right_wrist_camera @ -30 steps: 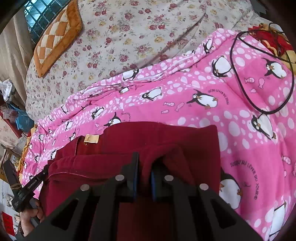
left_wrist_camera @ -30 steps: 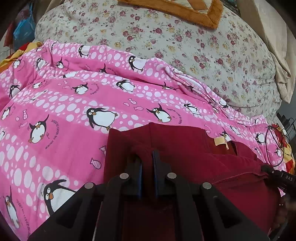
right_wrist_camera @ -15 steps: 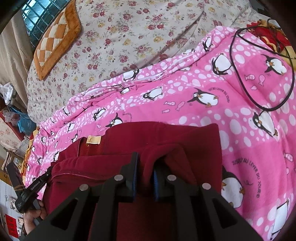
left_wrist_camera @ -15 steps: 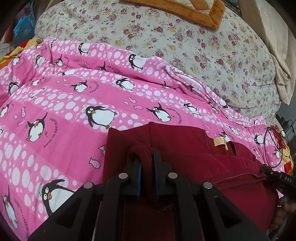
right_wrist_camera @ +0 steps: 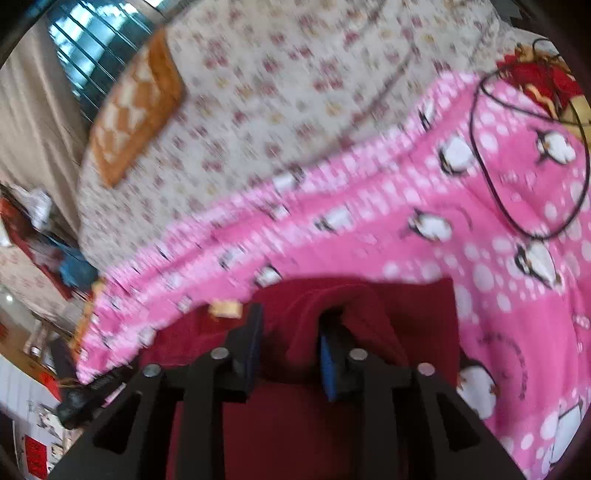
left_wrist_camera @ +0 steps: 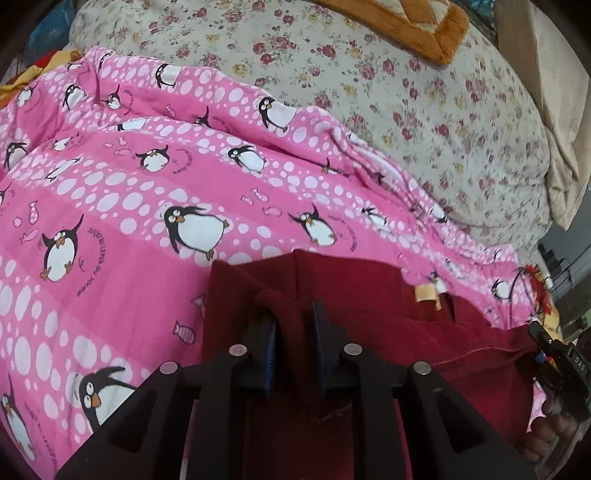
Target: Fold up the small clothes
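Observation:
A dark red garment [left_wrist_camera: 369, 295] with a tan label [left_wrist_camera: 424, 293] lies folded on a pink penguin quilt [left_wrist_camera: 129, 221]. My left gripper [left_wrist_camera: 295, 321] pinches a raised fold of its near left edge, and its jaws are just starting to part. In the blurred right wrist view my right gripper [right_wrist_camera: 290, 332] is opening. A hump of the red garment [right_wrist_camera: 406, 306] still sits between its fingers, with both blue pads showing clear of the cloth. The other gripper's black tip [left_wrist_camera: 561, 358] and a hand [left_wrist_camera: 554, 413] show at the far right.
Floral bedding [left_wrist_camera: 406, 110] rises behind the quilt, with an orange checked cushion [left_wrist_camera: 406, 22] on top. A black cable loop [right_wrist_camera: 480, 147] lies on the quilt to the right. Clutter and a barred window [right_wrist_camera: 92, 55] are off the bed's left side.
The right gripper's jaws have spread apart and let go of the red fold, and its view tipped up and blurred. The left gripper's gap has widened slightly around the cloth.

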Motion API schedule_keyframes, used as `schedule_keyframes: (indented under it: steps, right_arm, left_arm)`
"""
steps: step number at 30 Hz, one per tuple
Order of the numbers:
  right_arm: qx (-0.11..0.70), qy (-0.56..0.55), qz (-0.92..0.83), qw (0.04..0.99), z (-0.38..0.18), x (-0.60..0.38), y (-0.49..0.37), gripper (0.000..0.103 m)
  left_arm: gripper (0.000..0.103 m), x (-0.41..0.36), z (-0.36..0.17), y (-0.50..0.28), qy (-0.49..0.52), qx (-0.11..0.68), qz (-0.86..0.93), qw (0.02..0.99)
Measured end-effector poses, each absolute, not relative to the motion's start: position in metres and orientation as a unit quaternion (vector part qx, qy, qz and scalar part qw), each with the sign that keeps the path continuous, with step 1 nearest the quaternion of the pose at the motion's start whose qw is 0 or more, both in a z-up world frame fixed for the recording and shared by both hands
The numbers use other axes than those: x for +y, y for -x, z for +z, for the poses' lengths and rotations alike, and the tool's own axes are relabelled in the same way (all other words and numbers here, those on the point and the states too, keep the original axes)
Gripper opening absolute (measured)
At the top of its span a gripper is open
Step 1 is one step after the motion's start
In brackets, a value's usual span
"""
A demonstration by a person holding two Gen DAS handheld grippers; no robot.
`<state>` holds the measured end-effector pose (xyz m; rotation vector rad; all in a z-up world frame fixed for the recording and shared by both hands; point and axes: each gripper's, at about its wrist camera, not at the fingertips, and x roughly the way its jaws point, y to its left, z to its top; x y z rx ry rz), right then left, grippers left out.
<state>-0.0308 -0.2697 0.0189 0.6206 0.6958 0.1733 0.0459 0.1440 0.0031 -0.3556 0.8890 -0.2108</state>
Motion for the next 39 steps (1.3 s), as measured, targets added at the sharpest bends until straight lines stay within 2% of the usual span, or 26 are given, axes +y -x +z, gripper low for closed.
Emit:
schedule_keyframes:
  steps: [3,4,5,6,7,8,9,15,18,20,22,24,25,26,29,31,33,36,39]
  right_arm:
    - [0.317,-0.337,0.098,0.881,0.02,-0.276,0.033,0.038]
    - [0.314,-0.347,0.101,0.878,0.02,-0.278,0.033,0.04]
    - [0.312,-0.357,0.102,0.875,0.019,-0.282,0.033,0.041]
    - [0.31,-0.374,0.103,0.868,0.017,-0.286,0.034,0.043]
    - [0.309,-0.384,0.105,0.864,0.015,-0.289,0.034,0.044]
    - [0.309,-0.397,0.105,0.858,0.013,-0.291,0.034,0.044]
    - [0.309,-0.402,0.105,0.856,0.012,-0.293,0.034,0.044]
    - [0.281,-0.367,0.062,0.885,0.027,-0.297,0.042,0.044]
    - [0.24,-0.288,-0.014,0.927,0.052,-0.296,0.056,0.044]
    - [0.234,-0.226,-0.05,0.944,0.064,-0.29,0.059,0.037]
    - [0.248,-0.168,-0.053,0.953,0.07,-0.275,0.053,0.016]
    - [0.271,-0.131,-0.01,0.954,0.068,-0.254,0.04,0.011]
    - [0.286,-0.111,0.007,0.952,0.065,-0.245,0.032,0.009]
    - [0.312,-0.088,0.022,0.946,0.059,-0.235,0.019,0.009]
    - [0.377,-0.093,0.034,0.921,0.031,-0.234,-0.014,0.009]
    - [0.424,-0.102,-0.003,0.9,0.008,-0.248,-0.028,0.009]
    - [0.467,-0.145,-0.01,0.872,-0.017,-0.266,-0.038,0.007]
    - [0.474,-0.143,-0.005,0.869,-0.019,-0.264,-0.045,0.006]
    - [0.477,-0.128,-0.005,0.87,-0.019,-0.259,-0.045,0.009]
  left_arm:
    - [0.007,0.142,0.015,-0.044,0.16,0.406,-0.113,0.893]
    - [0.018,0.141,0.018,-0.043,0.161,0.401,-0.128,0.893]
    - [0.036,0.14,0.019,-0.043,0.165,0.4,-0.14,0.891]
    - [0.045,0.14,0.019,-0.044,0.173,0.399,-0.152,0.887]
    - [0.062,0.14,0.019,-0.044,0.181,0.4,-0.164,0.883]
    - [0.084,0.138,0.019,-0.044,0.181,0.4,-0.167,0.883]
    - [0.092,0.138,0.02,-0.043,0.175,0.397,-0.158,0.887]
    - [0.091,0.157,0.024,-0.042,0.192,0.375,-0.116,0.9]
    - [0.091,0.157,0.034,-0.038,0.183,0.354,-0.115,0.91]
    - [0.091,0.146,0.041,-0.042,0.165,0.357,-0.131,0.91]
    - [0.09,0.129,0.048,-0.052,0.131,0.368,-0.137,0.91]
    - [0.088,0.105,0.052,-0.066,0.077,0.381,-0.135,0.911]
    - [0.084,0.094,0.05,-0.076,0.054,0.389,-0.133,0.91]
    - [0.073,0.086,0.044,-0.087,0.042,0.402,-0.128,0.906]
    - [0.068,0.078,0.013,-0.116,0.025,0.452,-0.114,0.884]
    - [0.068,0.086,-0.018,-0.124,0.036,0.486,-0.103,0.867]
    - [0.068,0.093,-0.019,-0.124,0.066,0.481,-0.106,0.868]
    - [0.071,0.088,-0.02,-0.123,0.055,0.48,-0.102,0.869]
    - [0.078,0.084,-0.021,-0.124,0.047,0.486,-0.113,0.865]
